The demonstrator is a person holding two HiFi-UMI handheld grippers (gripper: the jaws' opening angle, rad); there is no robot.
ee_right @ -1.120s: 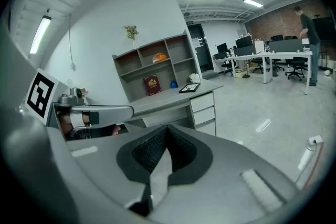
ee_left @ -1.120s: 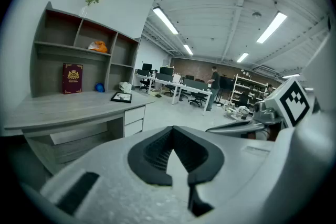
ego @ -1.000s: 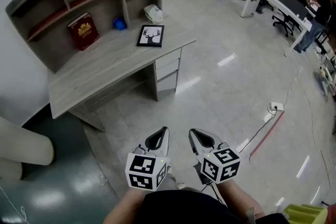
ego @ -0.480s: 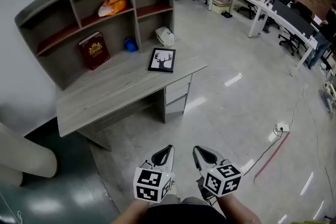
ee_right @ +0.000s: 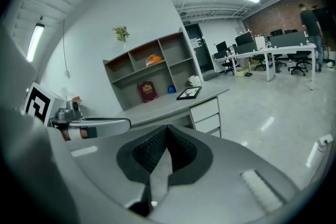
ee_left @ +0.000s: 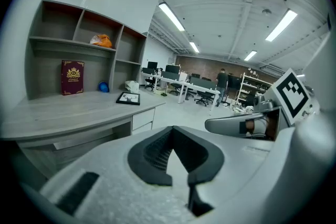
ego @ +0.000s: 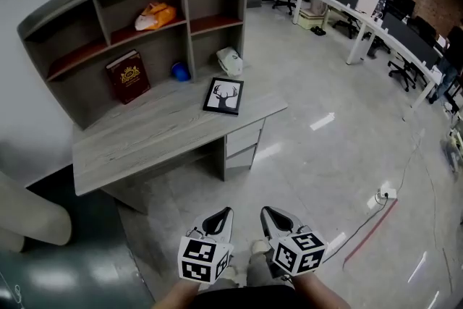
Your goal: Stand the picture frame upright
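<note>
Grey wood desk (ego: pixel 145 141) carries the black picture frame (ego: pixel 223 96), which lies flat close to the desktop's right edge. The left gripper (ego: pixel 219 221) and right gripper (ego: pixel 270 219) hover side by side over the floor, well apart from it. Left gripper view: jaws pressed together, nothing between them. Right gripper view: jaws likewise together and empty, the frame flat on the desktop beyond.

Bright ceiling strips, floor glare, fisheye edges.
</note>
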